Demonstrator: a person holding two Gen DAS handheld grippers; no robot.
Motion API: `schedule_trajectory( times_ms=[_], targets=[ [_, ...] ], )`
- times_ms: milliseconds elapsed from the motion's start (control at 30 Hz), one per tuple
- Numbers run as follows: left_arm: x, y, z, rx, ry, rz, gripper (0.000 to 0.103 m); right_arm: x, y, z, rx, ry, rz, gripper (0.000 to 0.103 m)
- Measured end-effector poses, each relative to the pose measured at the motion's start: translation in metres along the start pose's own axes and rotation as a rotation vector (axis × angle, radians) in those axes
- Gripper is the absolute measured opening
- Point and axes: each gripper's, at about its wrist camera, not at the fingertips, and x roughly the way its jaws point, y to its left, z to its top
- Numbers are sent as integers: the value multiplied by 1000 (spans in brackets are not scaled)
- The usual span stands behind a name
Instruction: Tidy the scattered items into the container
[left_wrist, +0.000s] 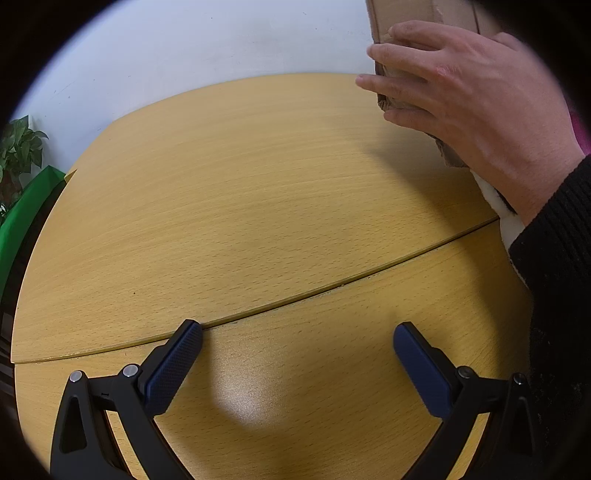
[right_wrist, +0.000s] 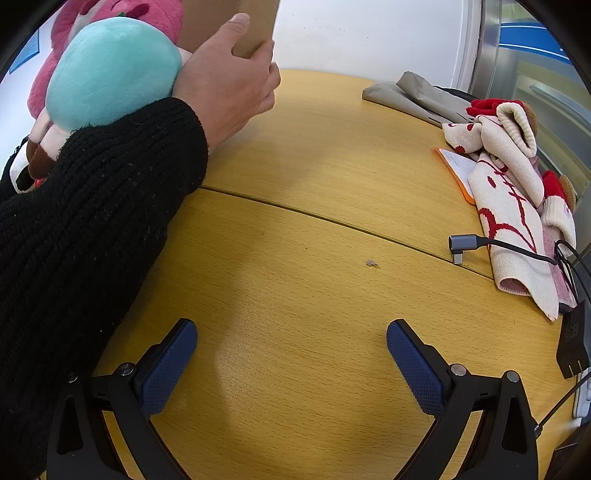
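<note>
Both jaws standing released, empty | hand (right_wrist: 229, 85) gripping box (left_wrist: 417, 14) upper frame | risk: toys (right_wrist: 110, 70) crowding sleeve, box tipping, toys spilling

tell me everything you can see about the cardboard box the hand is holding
The cardboard box is plain brown corrugated board, seen only in part at the top of both views. A bare hand in a black knit sleeve grips its corner, fingers wrapped over a crumpled, torn edge. It seems lifted or tilted above the wooden table. Plush toys press against its side.
</note>
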Motion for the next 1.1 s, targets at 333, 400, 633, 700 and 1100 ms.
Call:
schedule_trajectory(
  times_ms=[333, 400, 633, 700, 1100],
  targets=[
    [0, 0, 0, 0, 0, 0, 103, 0, 0, 0, -2, 0, 1, 103],
    [0, 0, 0, 1, 0, 0, 103, 0, 0, 0, -2, 0, 1, 103],
    [0, -1, 0, 1, 0, -1, 103, 0, 0, 0, -4, 0, 3, 103],
    [0, -1, 0, 1, 0, -1, 103, 0, 0, 0, -5, 0, 4, 103],
    [0, -1, 1, 2, 0, -1, 103, 0, 0, 0, -9, 0, 7, 103]
  ],
)
